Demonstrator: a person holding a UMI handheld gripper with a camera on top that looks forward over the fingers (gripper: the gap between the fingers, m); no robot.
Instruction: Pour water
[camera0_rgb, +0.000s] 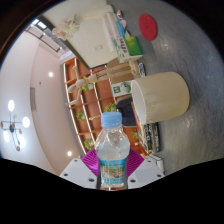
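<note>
The water bottle, clear with a blue cap and pale blue label, stands up between the two fingers, whose pink pads press in on it from either side, so the gripper is clenched on the bottle. Just beyond it, a little to the right, is a cream-coloured cup seen tilted. Further off stands a wooden shelf unit with small items, and a red round thing lies on a grey surface.

The gripper, tilted with fingers pointing toward 12 o'clock, clamps its pink pads on a bottle.
</note>
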